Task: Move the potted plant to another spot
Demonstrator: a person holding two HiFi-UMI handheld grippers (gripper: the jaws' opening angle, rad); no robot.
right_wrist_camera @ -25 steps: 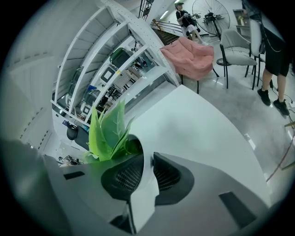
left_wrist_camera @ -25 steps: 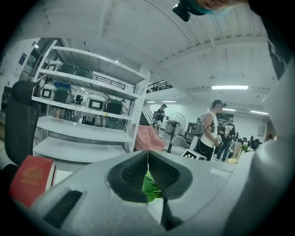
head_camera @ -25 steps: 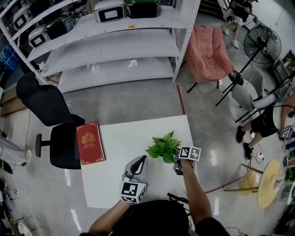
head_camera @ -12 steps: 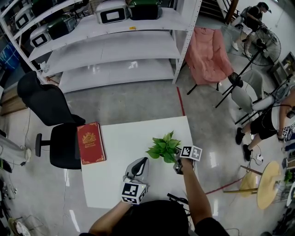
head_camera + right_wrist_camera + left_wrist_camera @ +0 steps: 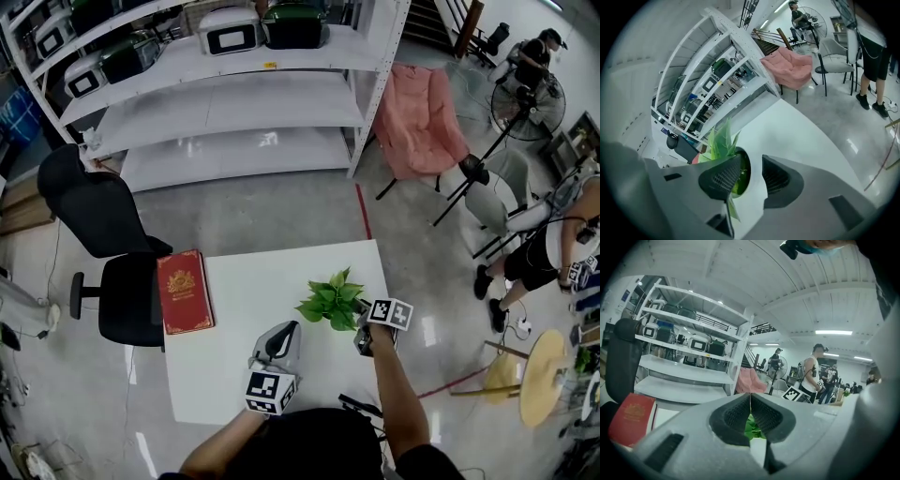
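Plant's place: the potted plant (image 5: pixel 332 300) stands by the right edge of the bench (image 5: pixel 253 281), about midway between the far and near right corners.
Plant's look: upright, with broad, pointed, bright-green leaves that hide its pot from above (the right gripper view shows the pot (image 5: pixel 757 190) white, with a dark mouth).
Right tongs (image 5: pixel 751 159): spread astride the pot's rim on the plant's near-right side. One pad is over the dark mouth, the other outside the white wall, and leaves rise past the inner pad.
Left tongs (image 5: pixel 750 397): pressed together on nothing, over the bench's near half. They sit left of the plant and apart from it, tips aimed toward the leaves.
Red book (image 5: pixel 184 291): flat along the bench's left edge, towards the far left corner, well apart from the plant.
Off the bench: a black office chair (image 5: pixel 98 234) stands against the left edge beside the book. White shelving (image 5: pixel 234 103) stands past the far edge. A pink chair (image 5: pixel 420 112) is beyond the far right corner, with a fan (image 5: pixel 531 89) farther right.
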